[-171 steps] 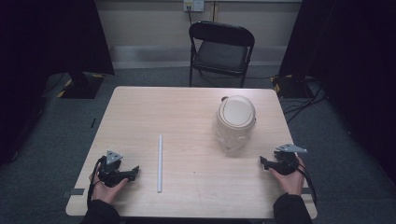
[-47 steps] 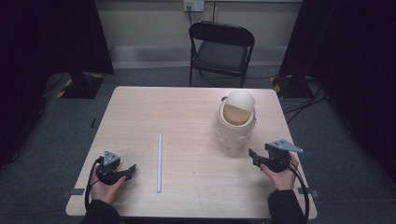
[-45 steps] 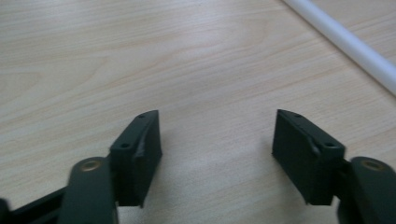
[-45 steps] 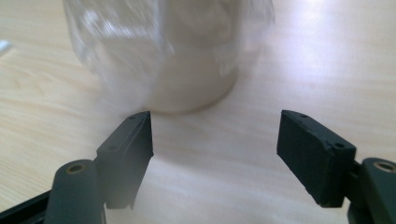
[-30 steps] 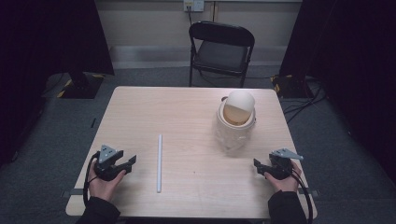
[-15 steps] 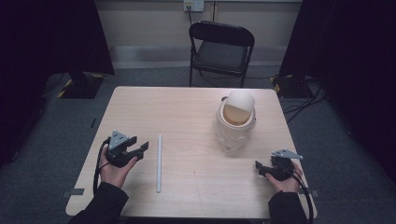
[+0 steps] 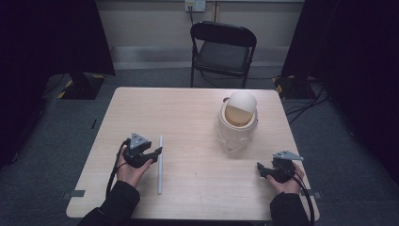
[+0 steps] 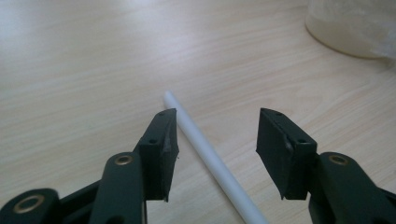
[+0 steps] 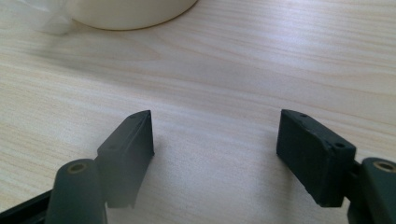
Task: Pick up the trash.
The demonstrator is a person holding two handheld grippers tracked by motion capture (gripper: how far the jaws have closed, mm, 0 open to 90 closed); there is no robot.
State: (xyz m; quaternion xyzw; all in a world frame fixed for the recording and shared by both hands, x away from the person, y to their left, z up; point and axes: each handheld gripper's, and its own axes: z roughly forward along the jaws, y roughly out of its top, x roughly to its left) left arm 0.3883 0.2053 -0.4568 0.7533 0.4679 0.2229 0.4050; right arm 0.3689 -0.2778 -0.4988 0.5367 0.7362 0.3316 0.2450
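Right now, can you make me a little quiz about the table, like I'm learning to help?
1. True or false: the left tool already squeezes the white stick.
2. What stands nearer the right tool: A) the white stick, B) the clear jar, C) the black chair?
3. Fill in: the jar's round lid is ____, not flat on the jar.

Key
1. False. The stick lies between the open jaws, which have just been closing, but the pads do not press on it.
2. B.
3. Tilted: it leans up at the jar's far rim.
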